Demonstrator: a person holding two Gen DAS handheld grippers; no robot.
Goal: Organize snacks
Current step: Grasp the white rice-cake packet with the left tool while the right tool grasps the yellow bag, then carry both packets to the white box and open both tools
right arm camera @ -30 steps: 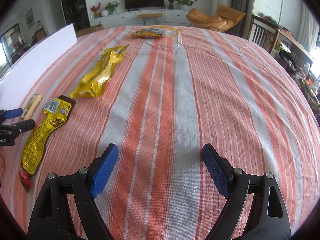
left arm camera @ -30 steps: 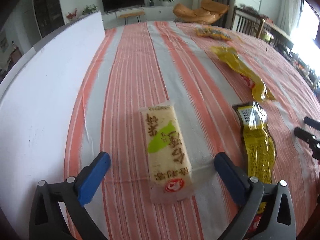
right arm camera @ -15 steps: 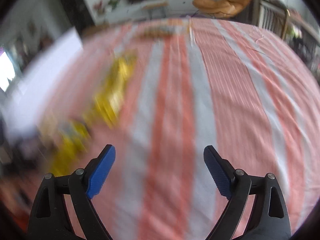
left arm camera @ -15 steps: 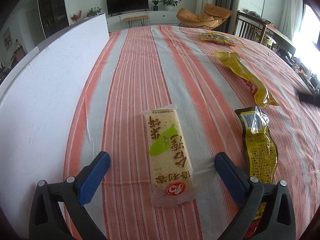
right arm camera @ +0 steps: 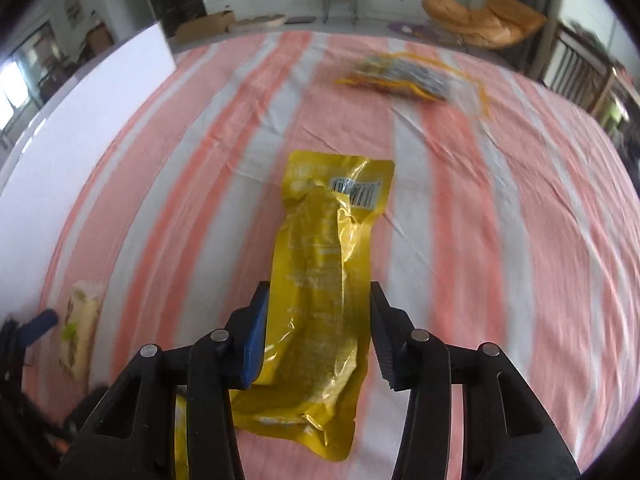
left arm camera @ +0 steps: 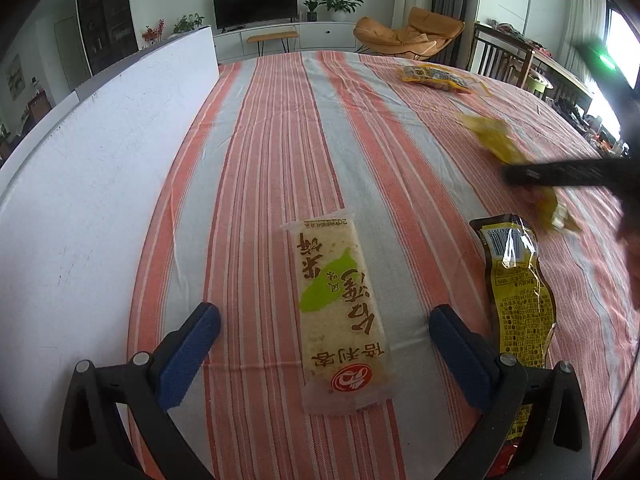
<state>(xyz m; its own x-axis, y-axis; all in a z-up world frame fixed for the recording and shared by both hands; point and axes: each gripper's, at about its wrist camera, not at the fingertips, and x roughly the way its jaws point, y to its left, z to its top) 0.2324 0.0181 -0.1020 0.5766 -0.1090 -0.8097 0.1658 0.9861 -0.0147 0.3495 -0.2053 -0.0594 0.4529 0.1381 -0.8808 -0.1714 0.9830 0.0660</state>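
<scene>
Left wrist view: my left gripper point(left arm camera: 324, 346) is spread wide, low over the striped cloth point(left arm camera: 280, 140), holding nothing. Rice cracker pack point(left arm camera: 340, 308) lies flat between my two blue pads point(left arm camera: 188, 354), its length running away from me, touching neither. To grab it well I'd close squarely across its narrow width, mid-body, not on the thin clear seal. It's pale, rigid-looking, green patch and red logo. Just right of my right pad lies a dark-topped yellow pouch point(left arm camera: 516, 300). White board point(left arm camera: 92, 184) stands off to my left. Far ahead right, a flat snack bag point(left arm camera: 436, 77). My right gripper point(left arm camera: 568, 172) shows as a blurred dark bar, ahead right.

Right wrist view: right gripper point(right arm camera: 316, 328) has both pads against the sides of the long yellow pouch point(right arm camera: 328, 280), pinching it near its lower half; whether it's off the cloth I can't tell, frame is blurred. Glossy crinkled film, barcode at far end, soft contents, so I'd keep the squeeze firm and move level or it'll slip. Cracker pack sits far left, beside the left gripper.
</scene>
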